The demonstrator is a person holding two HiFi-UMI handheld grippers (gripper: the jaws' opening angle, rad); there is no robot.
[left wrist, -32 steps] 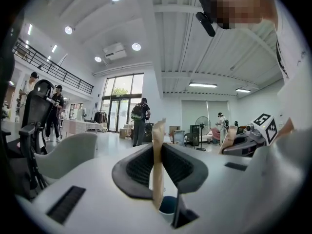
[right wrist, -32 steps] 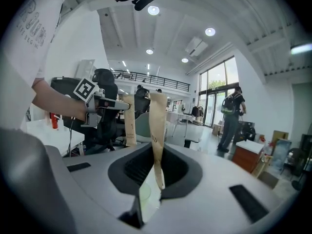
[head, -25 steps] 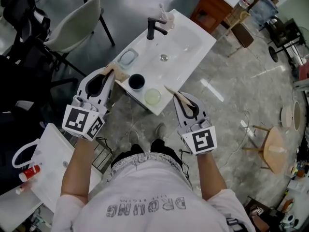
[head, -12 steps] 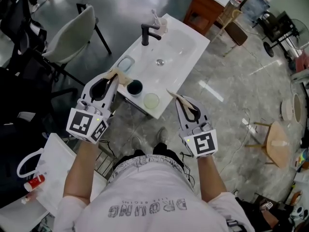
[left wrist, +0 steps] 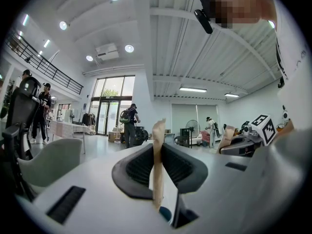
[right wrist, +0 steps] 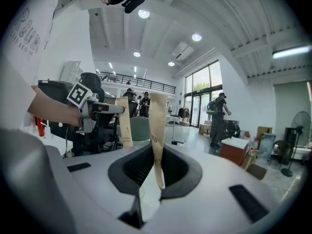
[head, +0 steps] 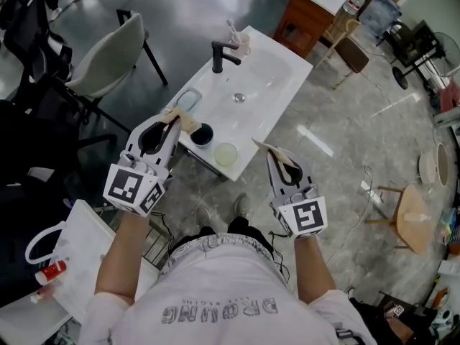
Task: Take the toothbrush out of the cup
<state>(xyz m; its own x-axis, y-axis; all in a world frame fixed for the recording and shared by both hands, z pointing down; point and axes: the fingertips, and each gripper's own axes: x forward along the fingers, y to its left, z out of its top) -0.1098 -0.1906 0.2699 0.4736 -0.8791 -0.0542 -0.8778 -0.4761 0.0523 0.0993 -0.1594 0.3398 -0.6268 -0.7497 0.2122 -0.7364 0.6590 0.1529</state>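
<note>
A toothbrush (head: 233, 29) stands upright in a small pale cup (head: 243, 45) at the far end of the white basin counter (head: 277, 70), beside the black tap (head: 224, 52). My left gripper (head: 180, 118) (left wrist: 158, 126) hovers at the counter's near left corner, close to a dark cup (head: 202, 134). Its tan-taped jaws are shut with nothing between them. Off the near right corner is my right gripper (head: 259, 145) (right wrist: 157, 104), beside a pale green cup (head: 226, 153), shut and holding nothing. Both are far from the toothbrush.
A grey soap dish (head: 188, 100) and the drain (head: 239, 98) lie on the counter. A pale chair (head: 108, 56) stands to the left and a wooden cabinet (head: 305, 20) behind. A white table (head: 68, 257) is at lower left, a round stool (head: 410, 221) at right.
My right gripper has drifted slightly to the right of the pale green cup. My left gripper has barely moved, and both stay shut.
</note>
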